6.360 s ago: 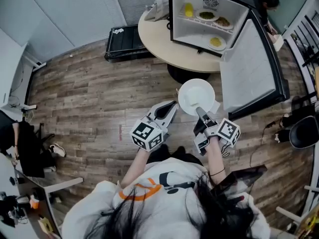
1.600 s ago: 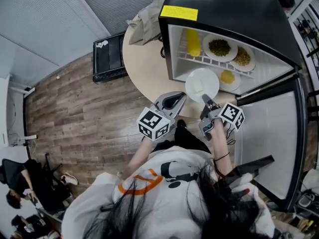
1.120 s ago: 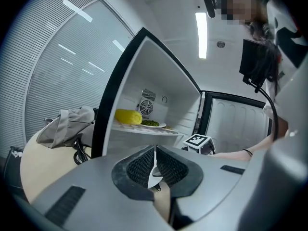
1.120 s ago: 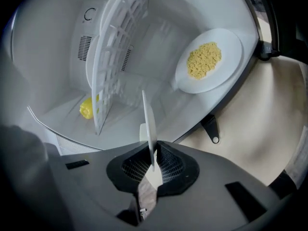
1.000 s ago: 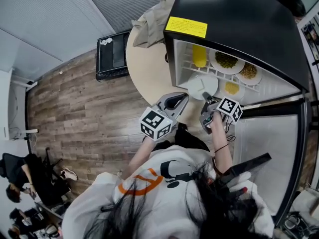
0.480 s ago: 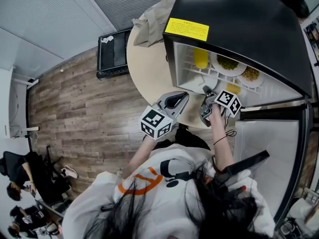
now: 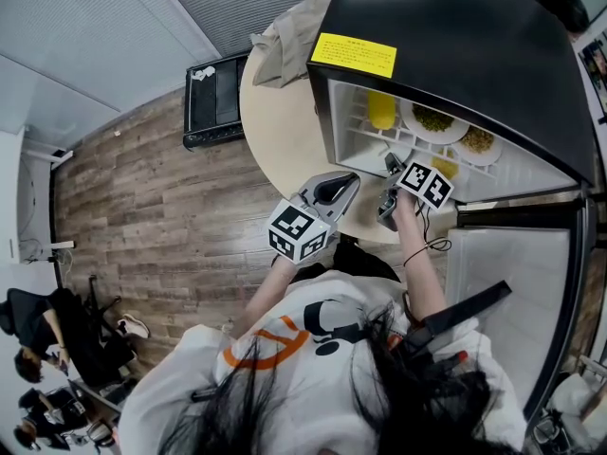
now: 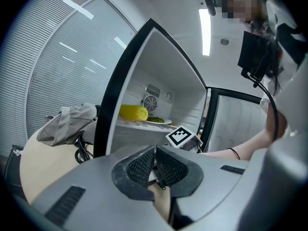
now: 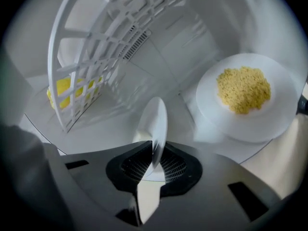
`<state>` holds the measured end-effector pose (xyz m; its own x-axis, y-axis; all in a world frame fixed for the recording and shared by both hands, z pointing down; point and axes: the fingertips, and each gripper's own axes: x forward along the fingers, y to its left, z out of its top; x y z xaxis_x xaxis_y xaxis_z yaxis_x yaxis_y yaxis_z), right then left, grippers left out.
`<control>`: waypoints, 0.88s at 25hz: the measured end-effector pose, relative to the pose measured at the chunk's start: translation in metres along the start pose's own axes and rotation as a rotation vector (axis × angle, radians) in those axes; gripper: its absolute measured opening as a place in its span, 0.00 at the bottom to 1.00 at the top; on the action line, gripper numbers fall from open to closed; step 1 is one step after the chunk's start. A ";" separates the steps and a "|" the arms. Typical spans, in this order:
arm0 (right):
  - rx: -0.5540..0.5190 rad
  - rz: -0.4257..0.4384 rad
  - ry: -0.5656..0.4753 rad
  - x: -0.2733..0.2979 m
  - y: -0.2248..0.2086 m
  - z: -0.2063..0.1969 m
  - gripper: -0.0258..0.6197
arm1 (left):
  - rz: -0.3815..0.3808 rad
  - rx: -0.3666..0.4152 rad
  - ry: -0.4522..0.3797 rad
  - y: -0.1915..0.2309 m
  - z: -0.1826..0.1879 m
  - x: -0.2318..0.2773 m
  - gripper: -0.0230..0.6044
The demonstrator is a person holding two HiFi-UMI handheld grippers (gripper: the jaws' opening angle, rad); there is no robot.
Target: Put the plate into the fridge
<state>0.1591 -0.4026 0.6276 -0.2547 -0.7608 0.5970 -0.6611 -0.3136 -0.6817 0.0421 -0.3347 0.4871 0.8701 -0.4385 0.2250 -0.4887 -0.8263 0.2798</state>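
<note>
Inside the white lower compartment of the black tabletop fridge (image 7: 455,45), my right gripper (image 9: 155,160) clamps the white round plate (image 9: 155,124) edge-on, just beside a white plate of yellow grains (image 9: 240,126); my left gripper (image 8: 155,162) hangs outside, jaws together, empty.

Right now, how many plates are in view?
4. Two on the upper shelf: green-food plate, brown-food plate. The yellow-grain plate sits on the fridge floor. A white plate is clamped in the right tool. Others may be hidden.

Grey hand-held grippers (image 7: 347,182), black-and-white marker cubes (image 7: 298,233), white top (image 7: 275,335) with orange and black print, dark hair (image 7: 408,391), black wristband (image 7: 418,250)
</note>
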 end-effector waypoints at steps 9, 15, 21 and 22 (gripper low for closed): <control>-0.418 -0.115 -0.028 0.007 0.010 0.018 0.24 | 0.010 0.004 0.021 -0.003 -0.003 -0.008 0.05; -0.520 -0.191 0.009 0.012 -0.002 0.016 0.36 | 0.018 0.010 0.034 0.003 -0.006 -0.008 0.05; -0.619 -0.273 0.005 0.008 -0.007 0.017 0.45 | 0.018 0.020 0.042 0.004 -0.007 -0.006 0.05; -0.622 -0.268 0.000 0.006 -0.005 0.017 0.45 | 0.017 0.022 0.042 0.003 -0.007 -0.006 0.05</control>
<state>0.1728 -0.4147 0.6274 -0.0252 -0.7020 0.7117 -0.9844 -0.1064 -0.1398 0.0348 -0.3316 0.4928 0.8579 -0.4381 0.2685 -0.5019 -0.8265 0.2549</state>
